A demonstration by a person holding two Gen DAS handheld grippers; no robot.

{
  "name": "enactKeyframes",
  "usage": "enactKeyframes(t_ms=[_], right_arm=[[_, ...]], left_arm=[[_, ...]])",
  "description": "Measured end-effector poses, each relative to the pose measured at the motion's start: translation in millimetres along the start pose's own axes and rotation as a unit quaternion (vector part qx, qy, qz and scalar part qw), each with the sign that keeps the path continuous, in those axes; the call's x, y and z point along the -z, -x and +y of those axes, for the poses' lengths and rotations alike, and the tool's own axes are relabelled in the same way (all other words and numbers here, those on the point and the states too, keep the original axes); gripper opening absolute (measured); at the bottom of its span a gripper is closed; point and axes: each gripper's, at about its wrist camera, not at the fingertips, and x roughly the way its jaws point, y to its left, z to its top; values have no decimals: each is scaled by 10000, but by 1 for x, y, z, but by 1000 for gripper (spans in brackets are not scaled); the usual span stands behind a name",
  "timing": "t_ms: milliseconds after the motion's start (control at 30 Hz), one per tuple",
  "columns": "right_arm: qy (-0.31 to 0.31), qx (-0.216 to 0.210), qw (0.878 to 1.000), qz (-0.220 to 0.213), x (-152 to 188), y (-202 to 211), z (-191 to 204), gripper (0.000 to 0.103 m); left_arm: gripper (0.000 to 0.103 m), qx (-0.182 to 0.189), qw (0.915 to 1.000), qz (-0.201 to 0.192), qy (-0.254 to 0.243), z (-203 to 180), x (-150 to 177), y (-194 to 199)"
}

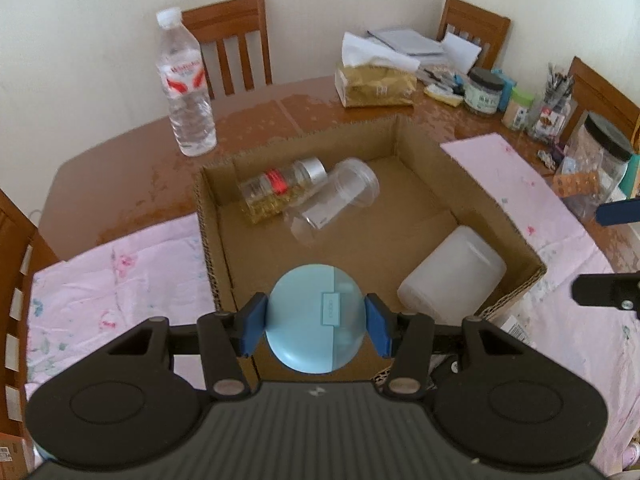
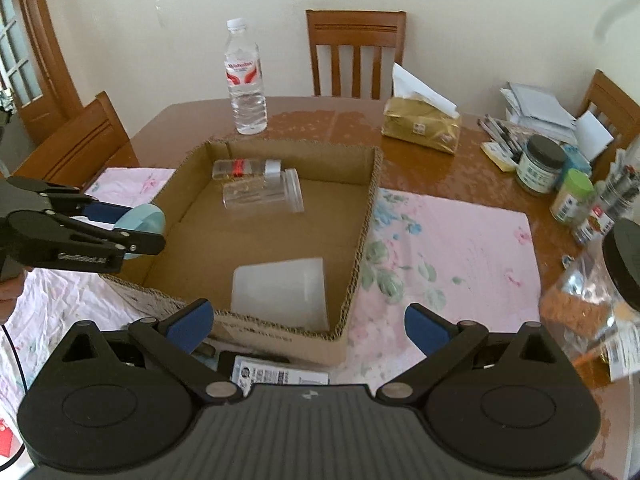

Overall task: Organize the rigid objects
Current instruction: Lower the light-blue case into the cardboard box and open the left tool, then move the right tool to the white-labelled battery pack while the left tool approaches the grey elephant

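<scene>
My left gripper (image 1: 316, 322) is shut on a round light-blue case (image 1: 316, 316) and holds it over the near edge of an open cardboard box (image 1: 420, 136). It also shows in the right wrist view (image 2: 142, 222) at the box's left wall (image 2: 168, 184). Inside the box lie a spice jar with a silver cap (image 1: 280, 188), a clear plastic jar (image 1: 334, 200) and a white translucent container (image 1: 452, 276). My right gripper (image 2: 308, 326) is open and empty, in front of the box's near right corner. Its fingertips (image 1: 618, 212) show at the right edge of the left wrist view.
A water bottle (image 1: 186, 84) stands behind the box on the wooden table (image 1: 120, 172). A tissue pack (image 1: 376, 84), jars (image 1: 484, 90), papers and pens crowd the far right. A black-lidded jar (image 2: 600, 284) lies right of my right gripper. Pink floral cloths (image 2: 452, 248) flank the box. Chairs surround the table.
</scene>
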Motion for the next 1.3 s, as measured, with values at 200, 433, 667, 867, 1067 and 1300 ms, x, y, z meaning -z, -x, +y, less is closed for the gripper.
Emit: enactKeyframes(t_ms=[200, 433, 667, 867, 1067, 1300], right_arm=[[-195, 187, 9996, 121, 12, 2, -1, 103], [-318, 351, 9987, 183, 20, 5, -3, 103], [-380, 416, 9983, 152, 22, 6, -4, 103], [-478, 500, 9975, 172, 30, 2, -8, 103], [-671, 466, 9961, 332, 43, -9, -14, 103], [-731, 413, 9953, 482, 55, -17, -9, 103]], left_arm=[[52, -16, 9999, 149, -10, 4, 2, -23], [98, -255, 9993, -214, 156, 10, -3, -19], [98, -364, 9974, -560, 286, 13, 1, 7], [101, -652, 9943, -807, 242, 6, 21, 31], [102, -791, 9926, -760, 522, 0, 51, 42], [102, -943, 9919, -437, 728, -8, 90, 27]])
